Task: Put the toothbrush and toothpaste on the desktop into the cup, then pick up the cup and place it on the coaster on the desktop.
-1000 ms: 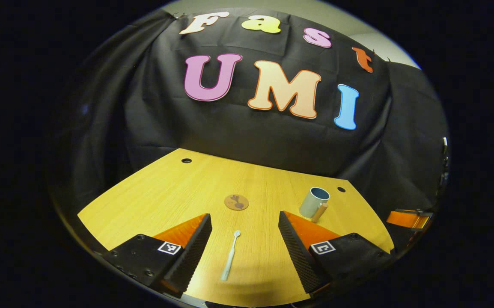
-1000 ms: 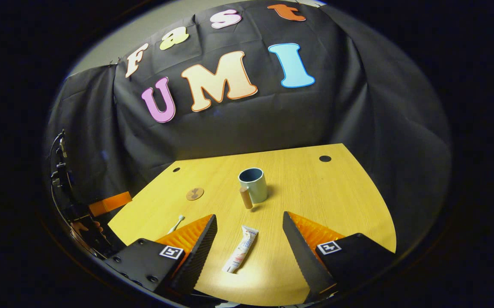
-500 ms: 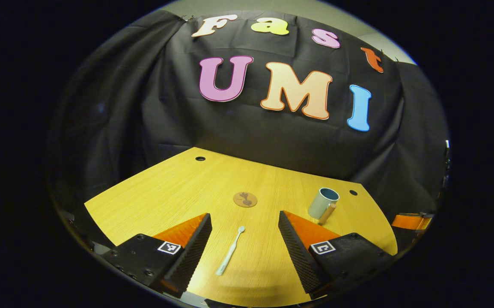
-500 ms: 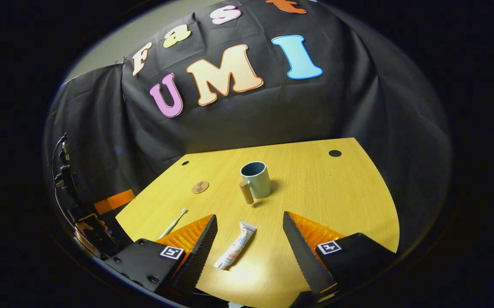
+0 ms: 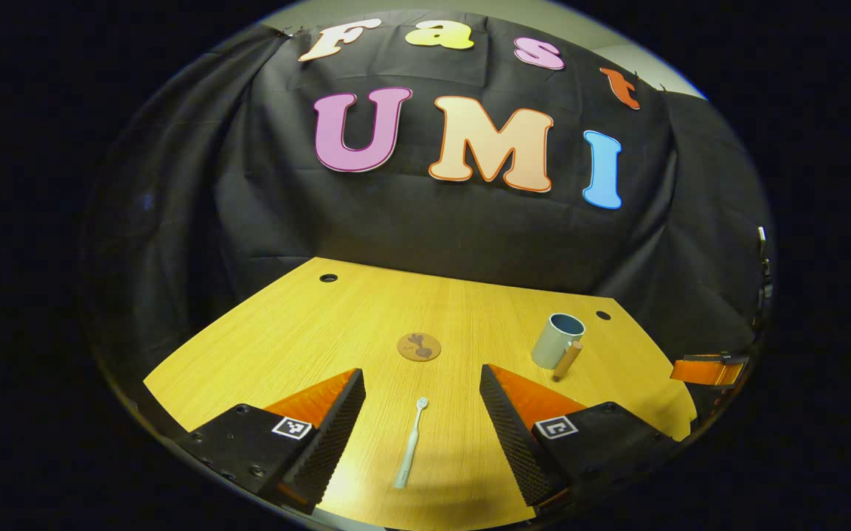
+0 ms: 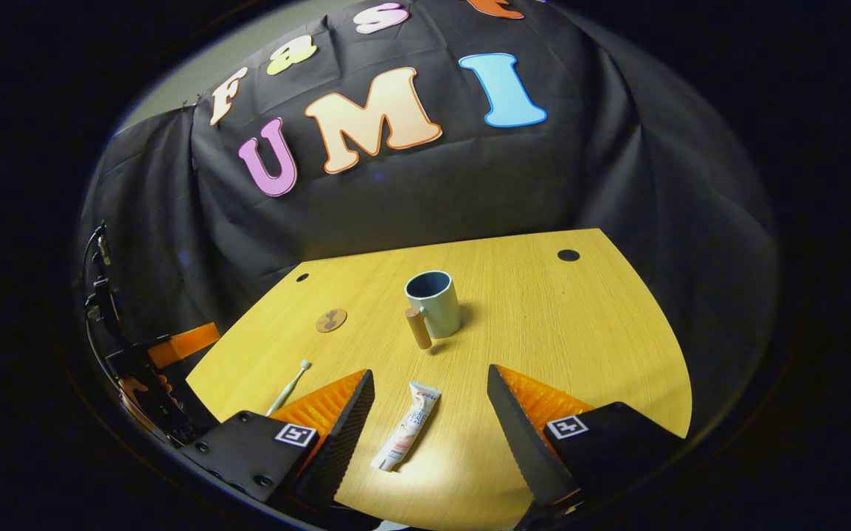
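Note:
A pale toothbrush (image 5: 411, 442) lies on the yellow wooden desktop (image 5: 307, 332), between the fingers of my open left gripper (image 5: 422, 428), head pointing away. Beyond it sits a round brown coaster (image 5: 419, 346), and to its right a grey-blue cup (image 5: 557, 341) with a wooden handle stands upright. In the right gripper view a white toothpaste tube (image 6: 406, 427) lies between the fingers of my open right gripper (image 6: 429, 428). Behind the tube stands the cup (image 6: 434, 304). The toothbrush (image 6: 289, 386) and the coaster (image 6: 331, 320) lie to the left.
Two dark cable holes (image 5: 328, 278) (image 5: 603, 315) mark the desktop's far corners. The other gripper (image 6: 167, 354) and the hand holding it sit at the left edge of the right gripper view. Black cloth hangs behind the desk.
Both cameras shifted slightly. In the left gripper view the toothbrush sits more centred between the fingers than half a second ago. Nothing on the desk has moved, and both grippers stayed open.

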Tool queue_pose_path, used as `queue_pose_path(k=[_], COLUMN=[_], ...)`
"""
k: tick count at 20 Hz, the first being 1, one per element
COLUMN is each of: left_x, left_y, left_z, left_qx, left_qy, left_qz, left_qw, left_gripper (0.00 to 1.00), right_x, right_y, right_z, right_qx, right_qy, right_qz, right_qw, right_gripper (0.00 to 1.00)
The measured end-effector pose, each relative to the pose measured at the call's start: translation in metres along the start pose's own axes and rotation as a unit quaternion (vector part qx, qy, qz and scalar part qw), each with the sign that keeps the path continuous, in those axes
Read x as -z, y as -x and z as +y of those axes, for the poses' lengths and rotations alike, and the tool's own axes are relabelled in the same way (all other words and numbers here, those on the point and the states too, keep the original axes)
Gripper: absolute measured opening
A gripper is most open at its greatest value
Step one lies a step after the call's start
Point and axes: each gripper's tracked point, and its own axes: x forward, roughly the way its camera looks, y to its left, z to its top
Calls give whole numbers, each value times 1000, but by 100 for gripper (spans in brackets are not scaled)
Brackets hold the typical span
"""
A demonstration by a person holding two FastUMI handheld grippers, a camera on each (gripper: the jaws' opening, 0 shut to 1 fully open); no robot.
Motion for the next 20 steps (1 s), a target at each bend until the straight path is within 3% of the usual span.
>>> queue_pose_path(k=[14,15,17,19,20], left_x=[9,10,12,13,14], left_y=[-14,-16,-22,-29,-32], left_z=[37,40,44,44,44], left_qx=[17,18,23,33,38], left_qy=[-15,-14,-13,-19,-24], left_qz=[31,34,39,48,49], left_qw=[999,999,999,998,998], left_gripper=[93,93,93,93,94], right_x=[71,76,85,95,99], right_y=[-78,-83,-95,-104,-106], right_z=[13,13,11,10,11], right_qx=[45,48,59,68,71], right_qy=[25,23,18,11,9], right_qz=[130,141,159,179,186], right_qw=[990,989,985,981,980], right_gripper=[98,92,98,88,95])
